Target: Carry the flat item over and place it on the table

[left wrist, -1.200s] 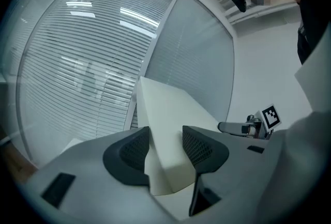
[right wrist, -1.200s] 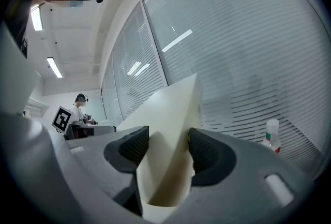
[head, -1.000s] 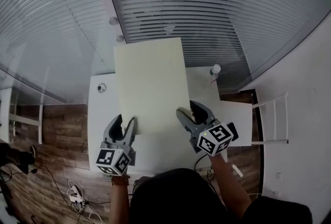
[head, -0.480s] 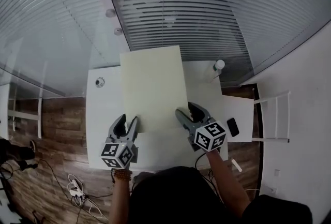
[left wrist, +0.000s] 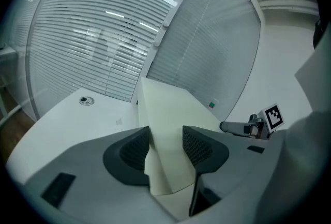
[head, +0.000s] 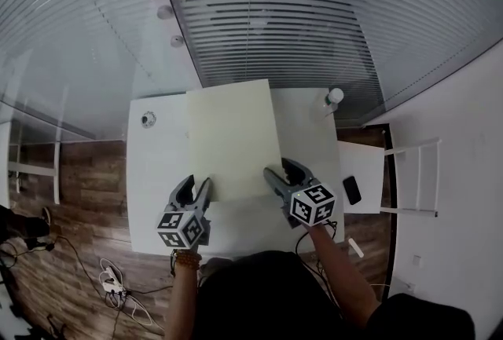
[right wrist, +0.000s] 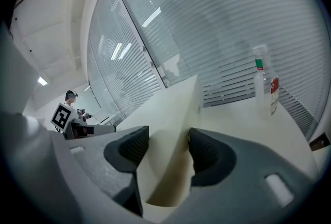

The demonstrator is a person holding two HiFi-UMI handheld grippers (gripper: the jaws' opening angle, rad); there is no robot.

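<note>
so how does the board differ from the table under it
The board is cream; the table is whiter. The board is narrower, leaving table bare on both sides. The board is gripped at its near corners by the left gripper and right gripper; nothing grips the table. Both are flat, pale rectangles.

Grey tongs (head: 198, 183) bear black-and-white marker cubes (head: 181, 228).

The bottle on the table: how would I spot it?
Start at the white table by the blinds. At its far right corner stands the bottle, upright and clear with a white cap, unlike the flat pale board nearby.
</note>
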